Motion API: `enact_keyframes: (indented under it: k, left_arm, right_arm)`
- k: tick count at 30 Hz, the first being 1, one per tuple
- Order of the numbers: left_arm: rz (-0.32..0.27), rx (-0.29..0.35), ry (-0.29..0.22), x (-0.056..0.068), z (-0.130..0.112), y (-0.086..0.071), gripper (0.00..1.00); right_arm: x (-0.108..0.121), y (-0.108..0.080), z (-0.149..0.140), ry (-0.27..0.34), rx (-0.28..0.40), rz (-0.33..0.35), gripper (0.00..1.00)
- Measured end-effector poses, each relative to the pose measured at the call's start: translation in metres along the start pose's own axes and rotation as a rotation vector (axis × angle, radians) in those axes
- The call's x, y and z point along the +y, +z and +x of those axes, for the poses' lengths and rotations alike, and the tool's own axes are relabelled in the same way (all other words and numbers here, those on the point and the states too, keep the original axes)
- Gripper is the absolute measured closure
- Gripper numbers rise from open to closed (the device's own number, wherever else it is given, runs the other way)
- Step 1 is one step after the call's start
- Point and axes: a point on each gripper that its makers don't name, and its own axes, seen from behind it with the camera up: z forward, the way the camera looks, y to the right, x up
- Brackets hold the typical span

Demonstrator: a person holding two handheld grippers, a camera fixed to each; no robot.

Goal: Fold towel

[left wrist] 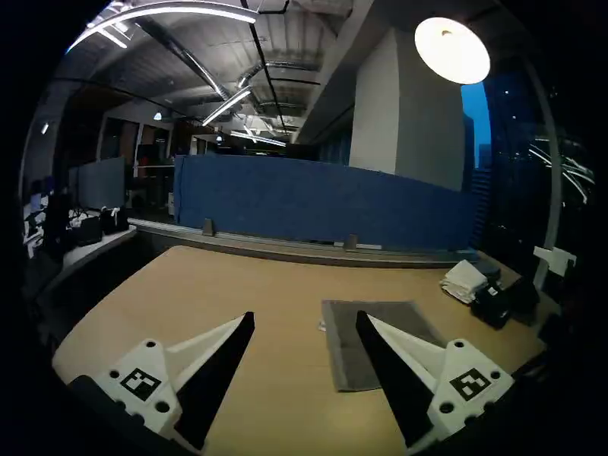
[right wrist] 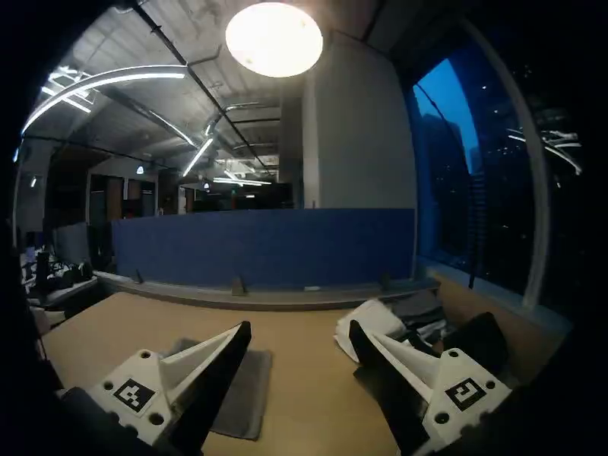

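Note:
A grey towel (left wrist: 365, 334) lies flat on the wooden table (left wrist: 251, 304), folded into a narrow rectangle. In the left gripper view my left gripper (left wrist: 304, 334) is open above the table, and its right finger covers the towel's right side. In the right gripper view the same grey towel (right wrist: 247, 395) lies low at the left, partly behind the left finger. My right gripper (right wrist: 300, 346) is open too, with nothing between its fingers, and hovers above the table to the right of the towel.
A pile of white and grey cloths (right wrist: 380, 319) and a black object (right wrist: 479, 338) sit at the table's right end near the window. A blue partition (left wrist: 319, 197) runs along the far edge. Another desk with dark equipment (left wrist: 83, 228) stands at the left.

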Motion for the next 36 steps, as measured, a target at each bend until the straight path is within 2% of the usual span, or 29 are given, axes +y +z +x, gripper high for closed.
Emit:
enact_keyframes:
  k: [3, 9, 15, 21, 27, 33, 36]
  left_arm:
    - [-0.014, -0.025, 0.01, 0.005, 0.014, -0.005, 0.0]
    - [-0.039, -0.051, 0.016, 0.009, 0.037, -0.008, 0.0]
    - [-0.066, -0.064, 0.04, 0.02, 0.045, -0.007, 0.0]
    - [-0.097, -0.134, 0.048, 0.036, 0.022, 0.01, 0.0]
    - [-0.133, -0.217, 0.11, 0.056, -0.007, 0.036, 0.0]
    - [-0.179, -0.298, 0.148, 0.077, -0.033, 0.062, 0.0]
    - [-0.177, -0.332, 0.169, 0.08, -0.047, 0.074, 0.0]
  right_arm:
    - [-0.008, -0.002, 0.02, -0.01, -0.013, 0.015, 0.0]
    - [-0.028, -0.004, 0.041, -0.029, -0.043, 0.055, 0.0]
    - [-0.041, -0.003, 0.036, -0.043, -0.074, 0.075, 0.0]
    - [-0.057, 0.005, 0.015, -0.067, -0.139, 0.141, 0.0]
    - [-0.069, 0.026, -0.014, -0.095, -0.216, 0.205, 0.0]
    - [-0.076, 0.044, -0.065, -0.098, -0.351, 0.272, 0.0]
    - [-0.076, 0.051, -0.097, -0.108, -0.42, 0.293, 0.0]
